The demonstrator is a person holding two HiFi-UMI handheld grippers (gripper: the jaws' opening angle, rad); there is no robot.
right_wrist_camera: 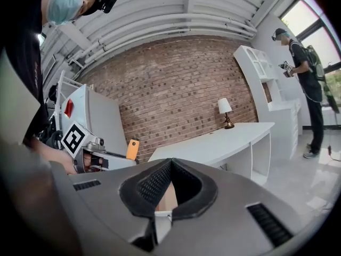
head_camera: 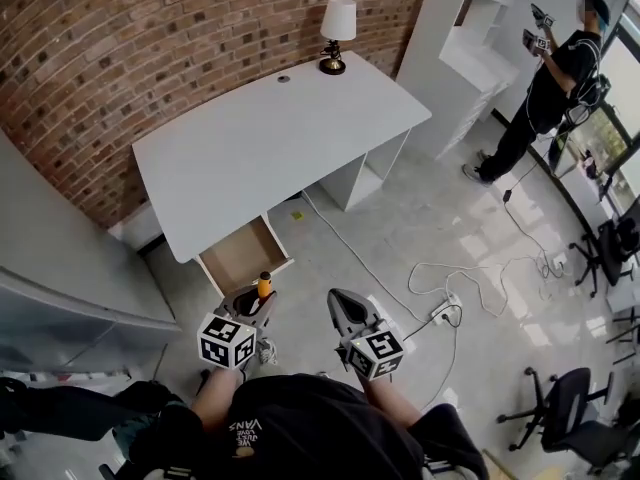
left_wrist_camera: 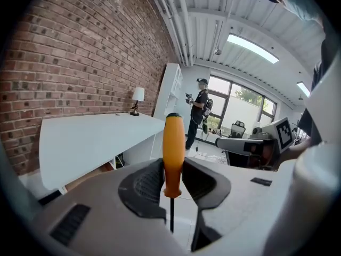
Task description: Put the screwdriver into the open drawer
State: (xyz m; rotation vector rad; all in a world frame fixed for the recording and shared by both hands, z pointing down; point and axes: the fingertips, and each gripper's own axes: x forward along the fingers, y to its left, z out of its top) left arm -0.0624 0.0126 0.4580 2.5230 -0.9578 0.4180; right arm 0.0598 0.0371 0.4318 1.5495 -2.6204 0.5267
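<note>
Left gripper (left_wrist_camera: 171, 180) pinches screwdriver (left_wrist_camera: 173, 153) upright by handle, likely ready to lower into open drawer (head_camera: 240, 255) at its 12 o'clock; right gripper (right_wrist_camera: 169, 183) pressed together, empty, spare.

The screwdriver (head_camera: 264, 285) shows only its orange handle in the head view; its shaft is hidden behind the left gripper (head_camera: 258, 303). The far end of the drawer (head_camera: 240, 256) is hidden under the desk (head_camera: 270, 138). The far person (head_camera: 555, 68) has a blurred face. The right edge cuts off a chair (head_camera: 615, 243).
</note>
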